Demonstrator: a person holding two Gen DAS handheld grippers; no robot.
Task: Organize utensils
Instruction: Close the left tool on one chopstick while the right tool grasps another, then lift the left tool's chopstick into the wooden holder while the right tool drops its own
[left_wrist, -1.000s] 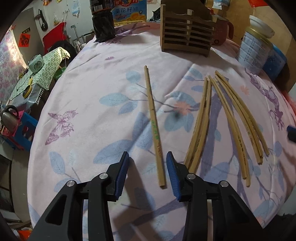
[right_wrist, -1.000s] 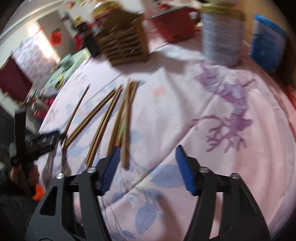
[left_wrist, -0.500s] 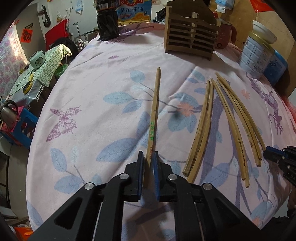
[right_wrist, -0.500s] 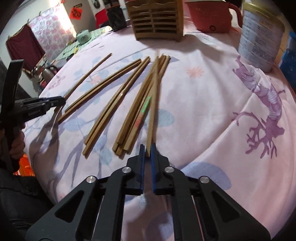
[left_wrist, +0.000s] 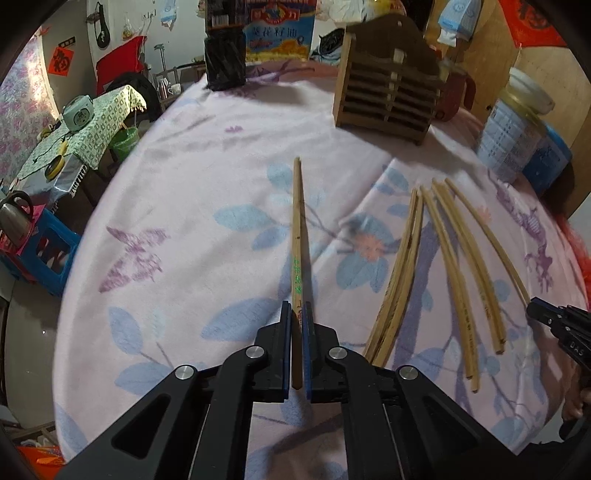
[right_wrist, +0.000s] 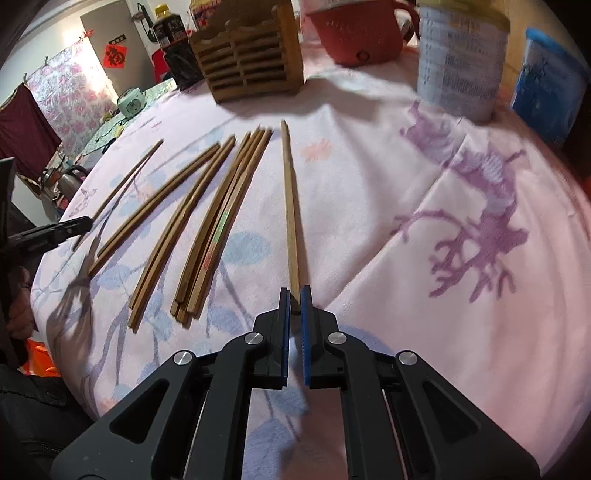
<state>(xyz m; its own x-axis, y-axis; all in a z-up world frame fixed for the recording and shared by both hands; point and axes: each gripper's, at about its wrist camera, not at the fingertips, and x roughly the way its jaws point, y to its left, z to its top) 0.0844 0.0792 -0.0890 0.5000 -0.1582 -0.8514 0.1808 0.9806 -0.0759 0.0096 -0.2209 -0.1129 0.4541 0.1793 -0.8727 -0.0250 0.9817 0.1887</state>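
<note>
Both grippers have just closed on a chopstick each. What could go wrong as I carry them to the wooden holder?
1. The right gripper pinches its chopstick only at the very end, so the long free length may swing or slip out.
2. The left gripper holds its chopstick deeper, but the far tip could still snag the tablecloth.
3. Both sticks project far forward and could miss the slots of the wooden holder.

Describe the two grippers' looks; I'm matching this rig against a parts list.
Both alike: the left gripper and the right gripper have black plastic linkage arms with triangular cutouts, silver round pivot pins and blue ribbed pads. No cables or sleeves show. The right gripper's side bears white lettering, too small to read.
</note>
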